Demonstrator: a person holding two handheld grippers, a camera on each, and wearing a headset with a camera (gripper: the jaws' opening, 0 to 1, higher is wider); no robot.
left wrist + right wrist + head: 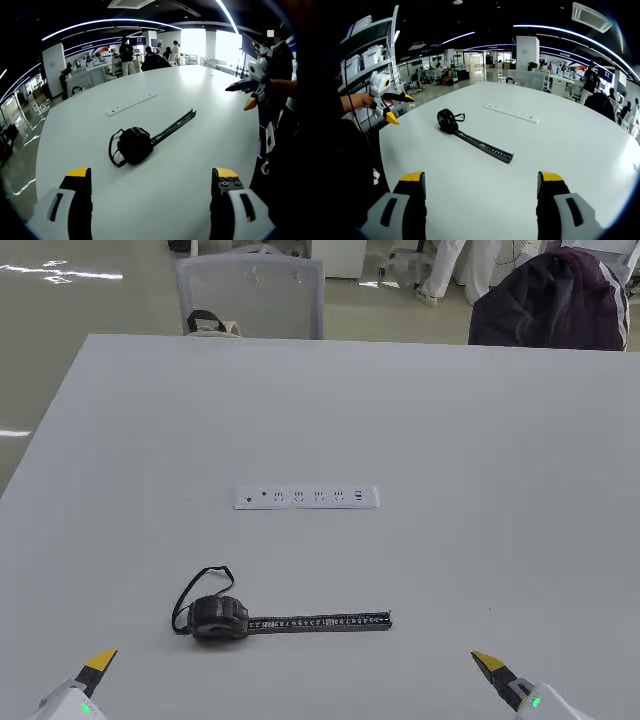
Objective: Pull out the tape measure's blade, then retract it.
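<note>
Black round-cased tape measure (220, 618) is lying lower centre, case apparently nearer spread left gripper (152, 174), dark blade (320, 622) pointing toward spread right gripper (482, 176).

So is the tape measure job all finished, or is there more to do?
About halfway, it looks. The blade sticks out of the tape measure and lies flat on the table, so the pulling part seems done. Nothing is in hand: the left gripper and right gripper are both open, apart from it. Left to do: get the blade back inside.
</note>
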